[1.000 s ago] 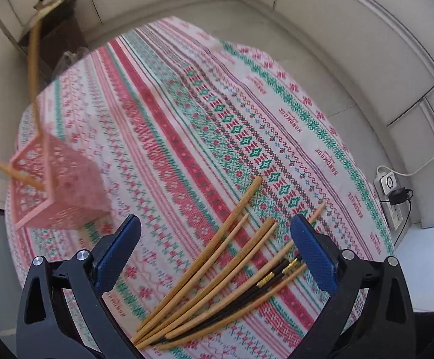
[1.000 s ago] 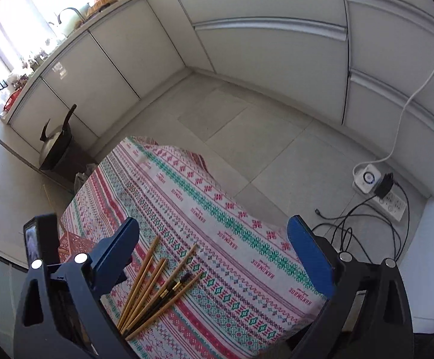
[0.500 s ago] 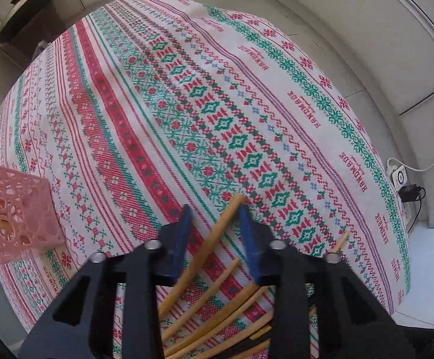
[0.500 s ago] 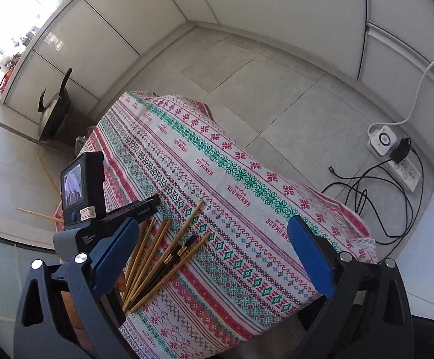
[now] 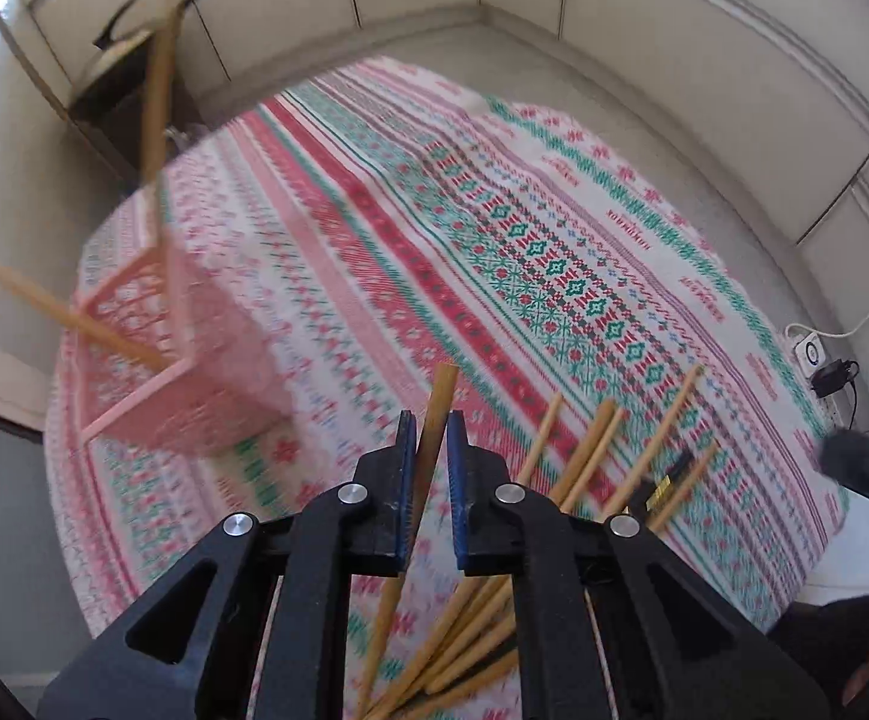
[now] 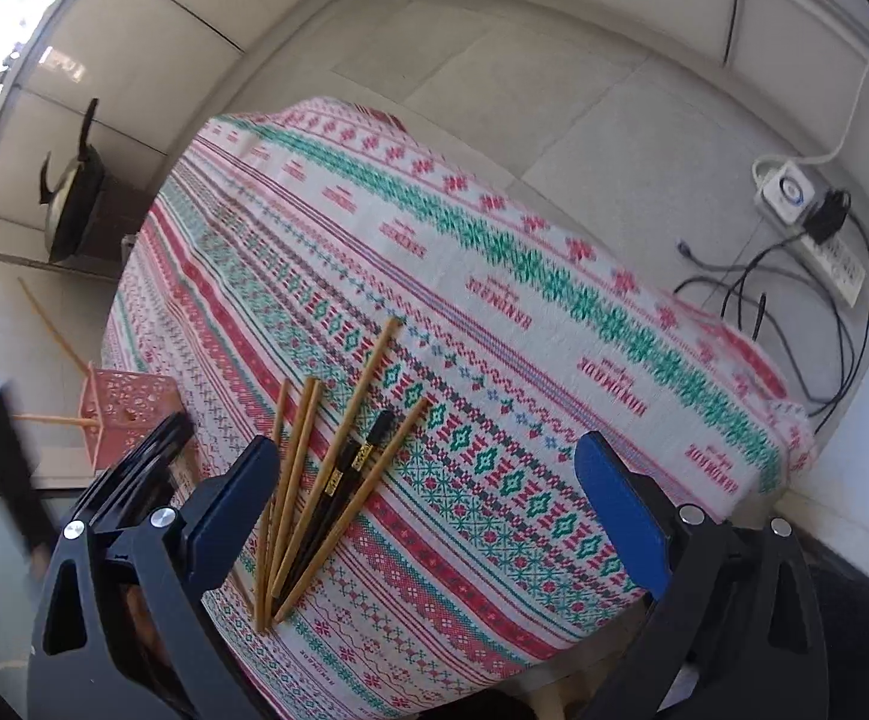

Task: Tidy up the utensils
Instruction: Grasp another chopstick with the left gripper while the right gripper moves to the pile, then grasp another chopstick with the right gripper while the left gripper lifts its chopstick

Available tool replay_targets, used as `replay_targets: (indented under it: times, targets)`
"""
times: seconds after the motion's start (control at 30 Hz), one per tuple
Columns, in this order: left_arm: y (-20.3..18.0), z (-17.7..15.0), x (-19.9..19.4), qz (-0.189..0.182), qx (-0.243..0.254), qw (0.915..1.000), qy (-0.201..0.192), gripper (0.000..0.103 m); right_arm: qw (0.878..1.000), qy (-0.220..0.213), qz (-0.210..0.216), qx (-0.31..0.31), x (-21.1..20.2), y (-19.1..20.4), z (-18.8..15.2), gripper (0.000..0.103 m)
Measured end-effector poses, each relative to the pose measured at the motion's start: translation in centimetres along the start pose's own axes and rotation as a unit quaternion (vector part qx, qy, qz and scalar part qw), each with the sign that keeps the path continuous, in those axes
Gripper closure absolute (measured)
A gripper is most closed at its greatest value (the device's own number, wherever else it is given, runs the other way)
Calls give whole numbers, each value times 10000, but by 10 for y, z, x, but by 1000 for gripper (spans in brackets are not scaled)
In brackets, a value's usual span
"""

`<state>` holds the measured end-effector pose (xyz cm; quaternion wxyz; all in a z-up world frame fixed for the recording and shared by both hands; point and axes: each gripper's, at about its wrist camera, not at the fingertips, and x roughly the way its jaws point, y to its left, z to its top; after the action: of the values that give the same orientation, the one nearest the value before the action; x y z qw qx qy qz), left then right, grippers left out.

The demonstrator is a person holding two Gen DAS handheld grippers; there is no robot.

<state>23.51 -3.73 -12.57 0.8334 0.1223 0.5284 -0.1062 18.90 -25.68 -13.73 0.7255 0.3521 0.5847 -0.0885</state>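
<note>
My left gripper (image 5: 431, 423) is shut on one wooden chopstick (image 5: 441, 387), which stands up between the blue pads. To its left stands a pink perforated basket (image 5: 194, 372) with two wooden chopsticks leaning out of it. Several more wooden chopsticks (image 5: 584, 456) and a black pair (image 5: 671, 471) lie in a fan at the right. In the right wrist view my right gripper (image 6: 428, 504) hangs over that fan (image 6: 314, 468) with its jaws wide and closing, and its pads touch nothing. The basket (image 6: 128, 405) shows at the left there.
A red, green and white patterned tablecloth (image 6: 554, 300) covers the small table. On the tiled floor to the right lie a power strip with a timer plug (image 6: 794, 192) and black cables. A dark pan (image 6: 68, 204) sits on a stand beyond the table's far left.
My left gripper came down on the fan, shut on one wooden chopstick and carried it up and left toward the basket. My right gripper sank closer to the fan.
</note>
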Motion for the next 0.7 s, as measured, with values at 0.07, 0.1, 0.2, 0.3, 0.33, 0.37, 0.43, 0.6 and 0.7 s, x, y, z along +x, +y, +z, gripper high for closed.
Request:
replay_targets:
  times: [0.07, 0.1, 0.2, 0.3, 0.33, 0.37, 0.43, 0.6, 0.7]
  targets:
    - [12, -15, -26, 23, -85, 9998, -194, 96, 9998, 138, -12, 142, 13, 2, 0, 28]
    - [7, -20, -36, 46, -124, 9996, -264, 96, 9995, 215, -27, 217, 19, 3, 0, 37]
    - [18, -34, -61, 114, -237, 9985, -478, 96, 9990, 333, -150, 256, 34, 9, -6, 58]
    - [27, -40, -76, 136, -287, 9973, -662, 97, 9986, 413, -239, 229, 48, 15, -12, 74]
    - [30, -41, -80, 125, -315, 9969, -715, 97, 9983, 433, -288, 251, 52, 15, -14, 76]
    - [32, -41, -84, 119, -335, 9964, -766, 97, 9981, 447, -319, 273, 55, 15, -15, 79]
    - [37, -41, -88, 72, -359, 9958, -834, 97, 9977, 472, -374, 325, 61, 14, -14, 82]
    - [42, -41, -96, 25, -381, 9949, -939, 97, 9977, 408, -335, 433, 63, 16, -12, 86]
    - [44, -41, -98, 7, -403, 9946, -953, 97, 9965, 549, -189, 593, 64, 14, -12, 86]
